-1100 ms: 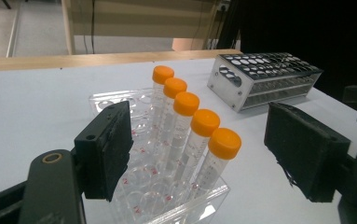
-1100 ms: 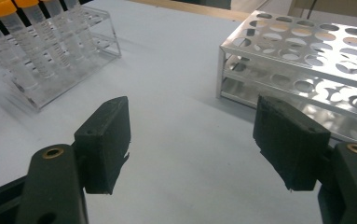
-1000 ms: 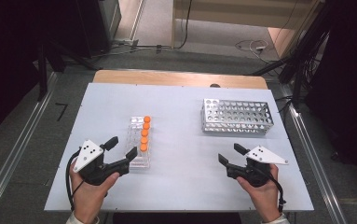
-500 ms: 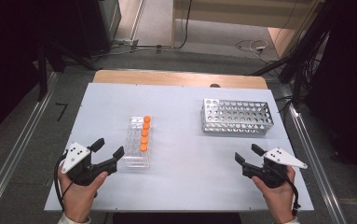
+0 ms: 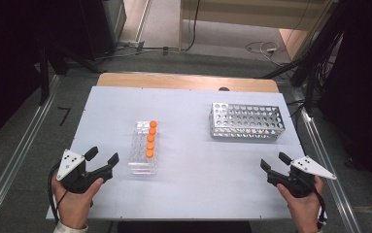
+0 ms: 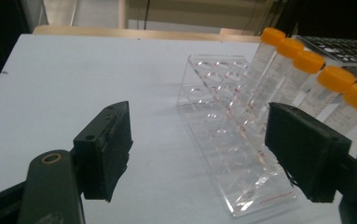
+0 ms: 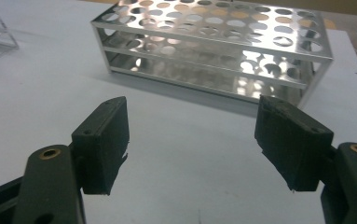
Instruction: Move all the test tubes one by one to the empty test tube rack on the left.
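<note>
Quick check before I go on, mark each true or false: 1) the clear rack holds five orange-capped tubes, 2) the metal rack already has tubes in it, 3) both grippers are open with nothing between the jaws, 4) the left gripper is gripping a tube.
1) True: five orange-capped tubes stand in one row of the clear rack.
2) False: the metal rack shows bare holes in the high view and the right gripper view; no tube stands in it.
3) True: the left gripper and the right gripper both have their jaws apart with nothing between them.
4) False: the left gripper sits beside the clear rack, apart from the tubes, with its jaws open.
</note>
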The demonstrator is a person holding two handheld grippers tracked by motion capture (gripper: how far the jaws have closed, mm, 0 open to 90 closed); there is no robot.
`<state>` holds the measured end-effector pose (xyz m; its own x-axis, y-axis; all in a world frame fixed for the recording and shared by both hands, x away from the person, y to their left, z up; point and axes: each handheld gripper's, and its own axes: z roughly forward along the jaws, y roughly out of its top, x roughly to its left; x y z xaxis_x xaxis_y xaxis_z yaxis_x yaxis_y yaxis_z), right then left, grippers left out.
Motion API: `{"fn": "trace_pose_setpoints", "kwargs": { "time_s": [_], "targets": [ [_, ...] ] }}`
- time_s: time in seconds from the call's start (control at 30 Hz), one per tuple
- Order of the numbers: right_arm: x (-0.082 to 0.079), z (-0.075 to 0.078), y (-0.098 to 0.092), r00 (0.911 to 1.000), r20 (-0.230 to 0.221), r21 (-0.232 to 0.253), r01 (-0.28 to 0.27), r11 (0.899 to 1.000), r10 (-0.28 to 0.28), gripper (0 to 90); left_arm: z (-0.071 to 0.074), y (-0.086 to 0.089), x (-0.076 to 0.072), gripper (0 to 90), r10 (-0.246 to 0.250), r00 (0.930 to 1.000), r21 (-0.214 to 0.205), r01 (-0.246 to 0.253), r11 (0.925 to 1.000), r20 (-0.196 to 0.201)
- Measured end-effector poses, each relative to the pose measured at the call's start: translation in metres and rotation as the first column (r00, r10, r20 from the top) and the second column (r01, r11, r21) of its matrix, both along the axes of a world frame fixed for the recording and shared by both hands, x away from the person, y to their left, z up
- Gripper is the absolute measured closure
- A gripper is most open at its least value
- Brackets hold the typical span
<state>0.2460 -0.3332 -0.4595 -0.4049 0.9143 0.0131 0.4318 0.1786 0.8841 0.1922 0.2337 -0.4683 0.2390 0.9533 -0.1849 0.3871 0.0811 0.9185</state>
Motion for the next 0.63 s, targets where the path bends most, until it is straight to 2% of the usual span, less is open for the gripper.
{"fn": "trace_pose_setpoints", "kwargs": {
  "time_s": [0.13,0.4,0.63],
  "targets": [
    [0.000,-0.003,-0.013,0.9992,-0.011,0.000,0.038,0.999,-0.038,24.9,-0.006,0.005,0.001,23.0,0.019,0.9996,0.004,-0.019,0.9998,-0.022],
    [-0.001,-0.009,-0.037,0.9940,-0.028,0.005,0.106,0.994,-0.105,24.9,-0.010,0.010,0.001,23.0,0.048,0.9983,0.008,-0.048,0.9988,-0.033],
    [0.002,-0.016,-0.049,0.9869,-0.053,-0.014,0.152,0.988,-0.152,24.8,-0.016,0.014,0.004,22.1,0.072,0.9943,0.016,-0.071,0.9973,-0.078]
  ]
}}
